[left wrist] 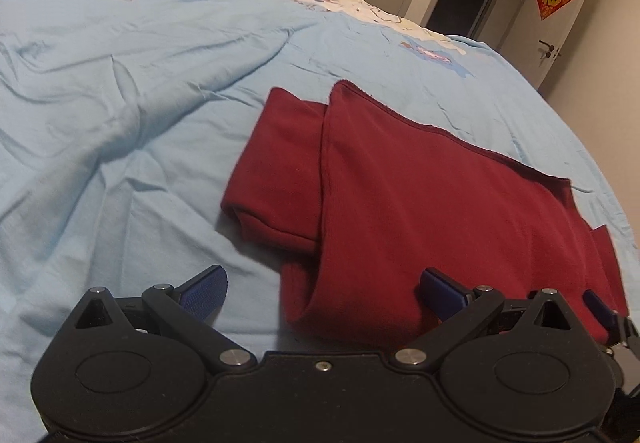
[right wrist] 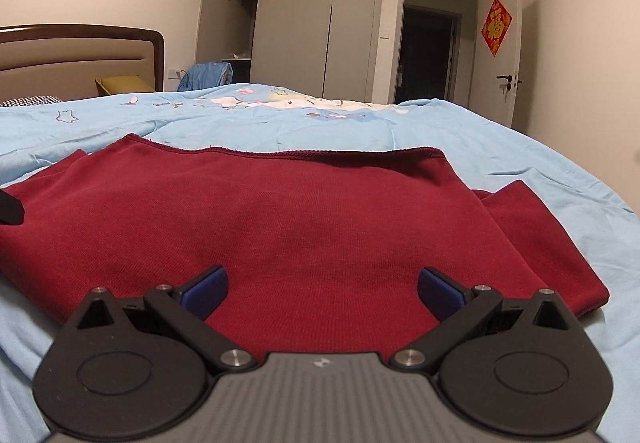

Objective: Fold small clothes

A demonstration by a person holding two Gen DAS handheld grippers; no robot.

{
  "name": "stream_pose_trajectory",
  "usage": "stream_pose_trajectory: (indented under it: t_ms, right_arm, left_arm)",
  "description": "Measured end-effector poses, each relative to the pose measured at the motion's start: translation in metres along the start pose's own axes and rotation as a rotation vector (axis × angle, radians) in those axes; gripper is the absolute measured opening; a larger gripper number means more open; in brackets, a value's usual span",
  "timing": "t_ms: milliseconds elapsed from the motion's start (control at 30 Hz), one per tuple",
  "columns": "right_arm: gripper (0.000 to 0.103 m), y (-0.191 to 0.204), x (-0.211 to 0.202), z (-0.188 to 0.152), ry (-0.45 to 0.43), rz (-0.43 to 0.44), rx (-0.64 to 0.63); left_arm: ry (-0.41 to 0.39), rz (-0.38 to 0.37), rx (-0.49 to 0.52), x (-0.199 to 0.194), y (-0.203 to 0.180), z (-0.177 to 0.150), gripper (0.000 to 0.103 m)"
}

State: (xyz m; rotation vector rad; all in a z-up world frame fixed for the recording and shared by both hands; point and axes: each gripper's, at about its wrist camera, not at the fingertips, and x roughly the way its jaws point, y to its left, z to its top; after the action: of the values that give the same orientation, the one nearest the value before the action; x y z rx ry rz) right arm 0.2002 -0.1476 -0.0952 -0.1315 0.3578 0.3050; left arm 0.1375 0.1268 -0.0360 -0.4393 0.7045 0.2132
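Dark red knit, a small garment (right wrist: 288,219) lies flat on the light blue bed cover (left wrist: 120,123), already partly folded: in the left wrist view a sleeve or side panel (left wrist: 276,171) is tucked under the main body and pokes out at its left. The hemmed far edge (right wrist: 296,154) runs across the right wrist view from left to right, so the garment's long axis lies crosswise to the right tongs (right wrist: 323,289), which face it square on.

The right tongs stand apart, holding nothing, both blue pads (right wrist: 208,289) hovering low over the near part of the cloth, roughly at its middle. The left tongs (left wrist: 323,291) are also apart and empty. They sit at the garment's near left corner: the left pad (left wrist: 206,291) is over bare bed cover, the right pad over red cloth, with the rolled near edge (left wrist: 304,307) between them. From there the garment stretches away to the right and far side.

The two tongs are close together; a dark tip at the left edge of the right wrist view is probably part of the left tool, though I cannot be certain.

As I judge it, the next fold turns on that crosswise axis. Each pair of tongs would need to take the near edge at its own end, the left at the near left corner it already straddles, the right further toward the near right corner, then carry the edge toward the far hem. The left is the better placed; the right sits over the middle rather than at an edge.
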Motion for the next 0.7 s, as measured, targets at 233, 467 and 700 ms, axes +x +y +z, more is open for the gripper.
stream_pose_trajectory:
  t_ms: [233,467,700]
  right_arm:
    - [0.103,0.002,-0.001,-0.001,-0.008,0.002,0.011]
    - [0.103,0.002,-0.001,-0.002,-0.009,0.002,0.011]
    - [0.103,0.002,-0.001,-0.001,-0.01,0.002,0.012]
  left_arm:
    - [0.014,-0.056,-0.058,0.005,0.002,0.002,0.102]
    - [0.019,-0.027,-0.03,0.011,-0.003,0.0,0.102]
    - [0.018,-0.034,-0.053,0.013,0.001,-0.002,0.102]
